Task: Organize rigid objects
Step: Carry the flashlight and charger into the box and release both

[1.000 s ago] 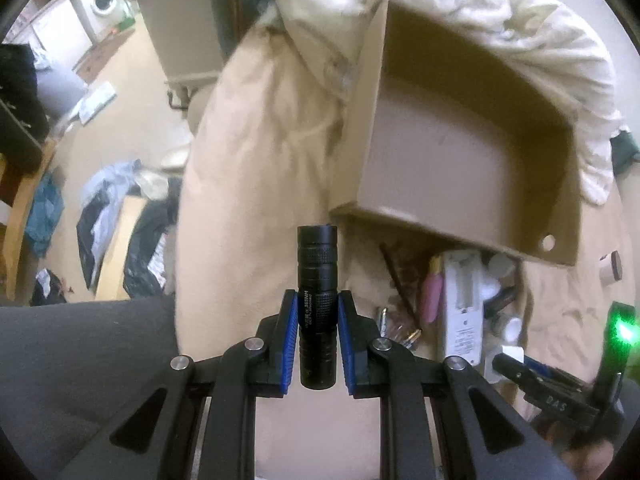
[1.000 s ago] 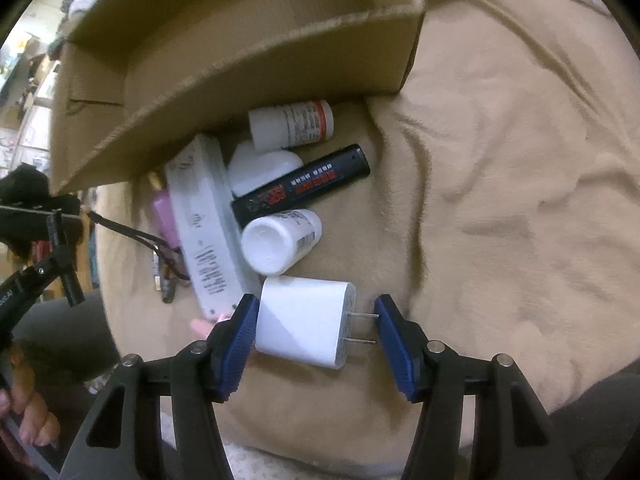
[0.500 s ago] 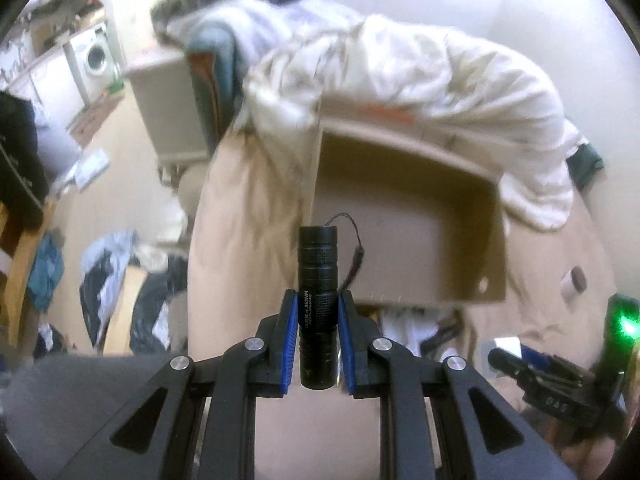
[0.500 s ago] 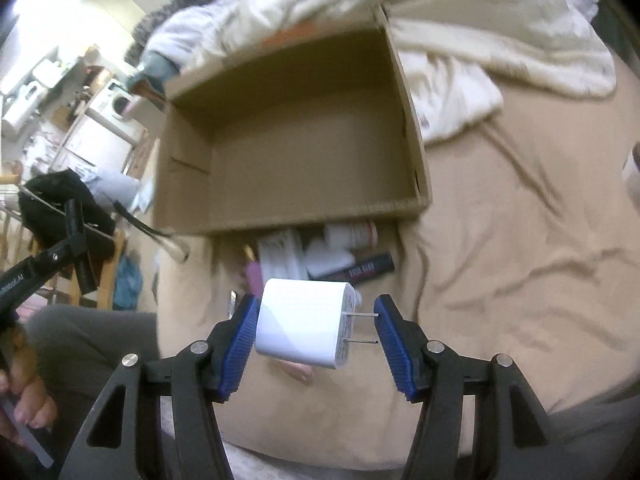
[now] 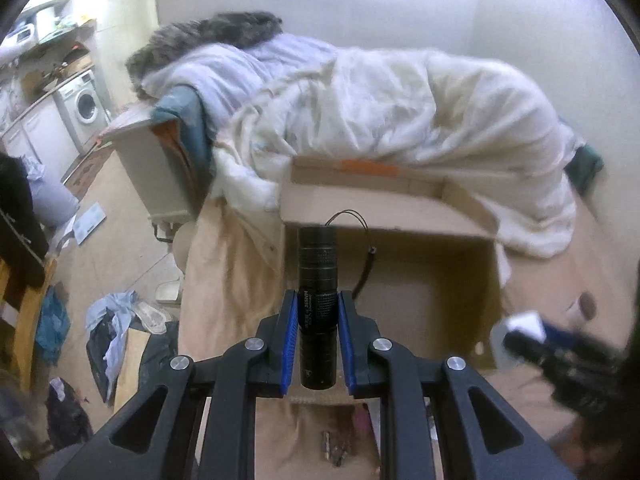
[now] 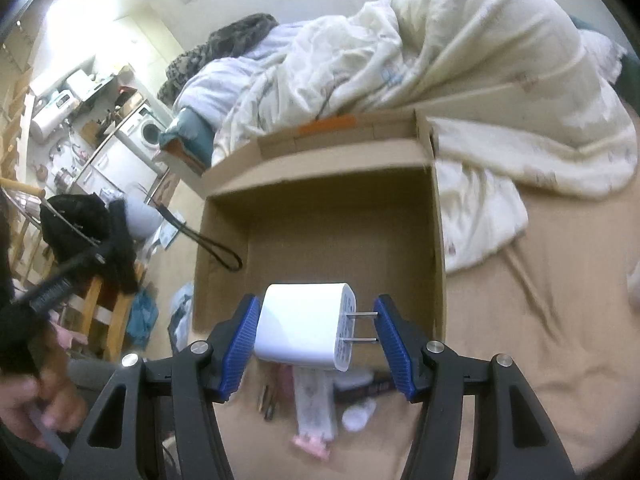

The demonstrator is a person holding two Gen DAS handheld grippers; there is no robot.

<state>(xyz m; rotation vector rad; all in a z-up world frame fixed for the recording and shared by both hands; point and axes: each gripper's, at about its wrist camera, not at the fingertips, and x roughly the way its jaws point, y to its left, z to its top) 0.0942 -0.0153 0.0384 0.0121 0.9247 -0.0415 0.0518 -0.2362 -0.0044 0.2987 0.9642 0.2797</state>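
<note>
Two grippers are up over the bed (image 6: pixel 560 320), each carrying one thing, and one cardboard box (image 6: pixel 344 240) stands open below them on the tan sheet.

The left gripper (image 5: pixel 318 340) has its blue ribbed pads pressed tight on one black flashlight (image 5: pixel 317 304), a knurled metal cylinder standing upright between the fingers. Its head rises well above the fingertips and its tail hangs just below them. A thin black lanyard (image 5: pixel 362 248) loops off its head. Behind the flashlight is the box's left wall, with the box's mouth to the right of it.

The box is plain brown corrugated board, square-cornered, its flaps folded outward. A strip of orange tape (image 6: pixel 330 124) marks the far flap, which lies against the one rumpled white duvet (image 6: pixel 440 60) heaped along the far edge of the bed.

The right gripper (image 6: pixel 316 338) pinches one white charger plug (image 6: pixel 300 326), a smooth, rounded plastic block. Its flat back sits against the left pad and its two metal prongs (image 6: pixel 362 326) point at the right pad, their tips touching or almost touching it. The plug hangs in front of the box's near wall.

Below it, on the sheet by the box's near edge, lies a small blurred heap of loose items (image 6: pixel 320 404): a long white piece, something pink, something dark; I cannot count them.
</note>
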